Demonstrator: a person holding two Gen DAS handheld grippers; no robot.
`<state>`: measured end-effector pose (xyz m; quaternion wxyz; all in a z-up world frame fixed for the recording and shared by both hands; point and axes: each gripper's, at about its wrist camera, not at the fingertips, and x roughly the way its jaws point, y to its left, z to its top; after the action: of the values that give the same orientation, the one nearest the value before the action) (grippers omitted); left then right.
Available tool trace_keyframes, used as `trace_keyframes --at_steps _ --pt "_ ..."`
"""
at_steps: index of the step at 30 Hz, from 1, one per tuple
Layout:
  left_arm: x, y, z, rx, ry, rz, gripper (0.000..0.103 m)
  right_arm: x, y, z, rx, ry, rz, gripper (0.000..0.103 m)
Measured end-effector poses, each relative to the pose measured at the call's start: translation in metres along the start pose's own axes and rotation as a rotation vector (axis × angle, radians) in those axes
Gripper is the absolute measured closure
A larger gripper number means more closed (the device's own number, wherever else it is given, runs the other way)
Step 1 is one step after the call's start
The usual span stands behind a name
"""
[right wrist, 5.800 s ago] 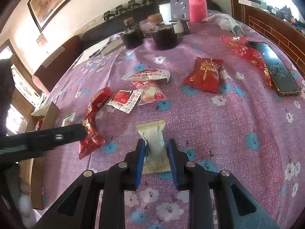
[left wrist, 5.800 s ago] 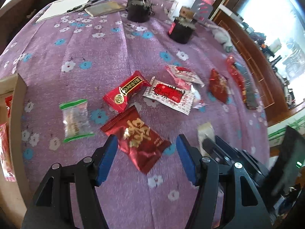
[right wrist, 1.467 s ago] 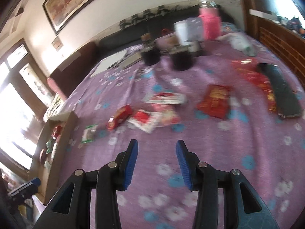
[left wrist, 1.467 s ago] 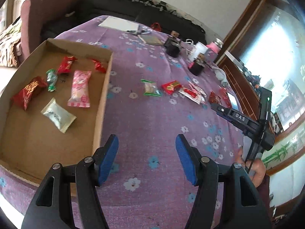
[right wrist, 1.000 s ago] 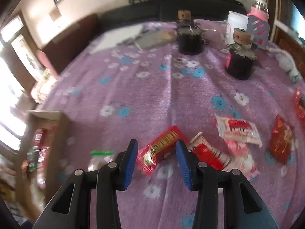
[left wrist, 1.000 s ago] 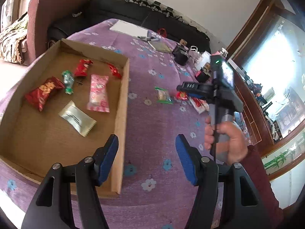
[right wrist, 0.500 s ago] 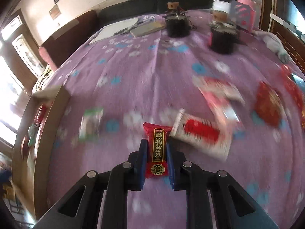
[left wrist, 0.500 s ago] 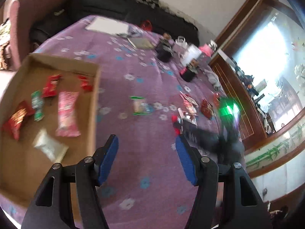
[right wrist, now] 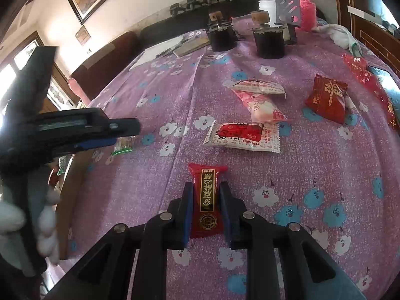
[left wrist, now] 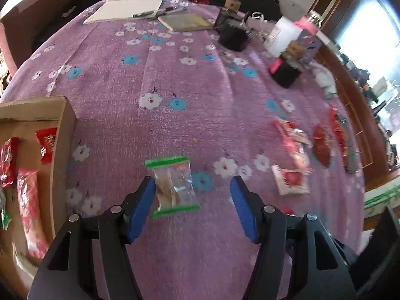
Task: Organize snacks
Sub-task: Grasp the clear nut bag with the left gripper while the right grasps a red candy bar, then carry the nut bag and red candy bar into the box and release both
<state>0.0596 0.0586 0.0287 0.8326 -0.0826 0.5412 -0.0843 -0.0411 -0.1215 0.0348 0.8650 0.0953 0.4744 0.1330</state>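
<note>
A clear snack packet with green bands (left wrist: pixel 173 183) lies on the purple flowered cloth between the fingers of my left gripper (left wrist: pixel 192 183), close to the left finger; the jaws stand open and apart from it. In the right wrist view my right gripper (right wrist: pixel 206 187) is shut on a red packet with a black and gold label (right wrist: pixel 207 195), pads pressing on both its sides. That view also shows the left gripper (right wrist: pixel 100 142) hovering over the clear packet (right wrist: pixel 123 145). A cardboard box (left wrist: pixel 62 130) with several red and pink snacks stands at the left.
More snacks lie on the cloth: a white and red packet (right wrist: pixel 242 137), a pink one (right wrist: pixel 262 105) and a dark red one (right wrist: pixel 327 97). Two black jars (right wrist: pixel 270 42), a pink bottle (right wrist: pixel 303 2), a notebook (left wrist: pixel 185 22) and pens stand at the back. The wooden table edge (left wrist: pixel 362 135) runs along the right.
My left gripper swung away from the box, toward the clear packet and lower over it. My right gripper closed on the red packet and still holds it.
</note>
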Motion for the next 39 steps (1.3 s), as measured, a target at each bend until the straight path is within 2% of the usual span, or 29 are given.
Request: trace_keyframes --at_steps 2,3,5,9,12,15,17,21,25,30,33,39 --pt "0.008 -0.003 0.002 0.019 0.013 0.024 0.042 0.000 0.000 0.000 0.004 -0.001 0.001 0.080" --pt "0.007 -0.007 0.000 0.053 -0.006 0.054 0.044 0.000 0.000 0.000 0.005 -0.001 0.003 0.080" --pt "0.006 -0.013 -0.003 0.091 -0.013 0.108 0.076 0.000 0.000 -0.001 0.007 -0.002 0.003 0.080" --pt "-0.003 -0.015 -0.013 0.112 -0.027 0.122 0.076 0.001 0.001 0.000 -0.006 -0.012 -0.017 0.083" --pt "-0.024 -0.012 -0.022 0.105 -0.061 0.060 0.076 -0.002 0.000 -0.001 -0.001 -0.027 -0.023 0.083" --pt "-0.049 -0.006 -0.033 0.091 -0.088 -0.012 0.076 -0.007 -0.006 0.001 0.027 -0.049 0.019 0.083" --pt "-0.075 0.007 -0.048 0.072 -0.119 -0.066 0.076 -0.010 -0.008 0.001 0.036 -0.062 0.032 0.083" --pt "-0.120 0.045 -0.075 0.011 -0.181 -0.108 0.076 -0.010 -0.009 0.002 0.043 -0.071 0.050 0.083" --pt "-0.152 0.094 -0.108 -0.050 -0.240 -0.035 0.075 -0.013 -0.001 0.002 0.022 -0.094 0.053 0.083" --pt "-0.153 0.155 -0.133 -0.172 -0.230 0.035 0.075 -0.020 0.034 0.004 -0.008 -0.076 0.116 0.083" --pt "-0.146 0.185 -0.143 -0.240 -0.217 0.059 0.075 -0.020 0.076 0.002 -0.065 -0.044 0.171 0.083" --pt "-0.126 0.210 -0.143 -0.292 -0.178 0.083 0.075 -0.017 0.164 -0.008 -0.219 0.015 0.262 0.084"
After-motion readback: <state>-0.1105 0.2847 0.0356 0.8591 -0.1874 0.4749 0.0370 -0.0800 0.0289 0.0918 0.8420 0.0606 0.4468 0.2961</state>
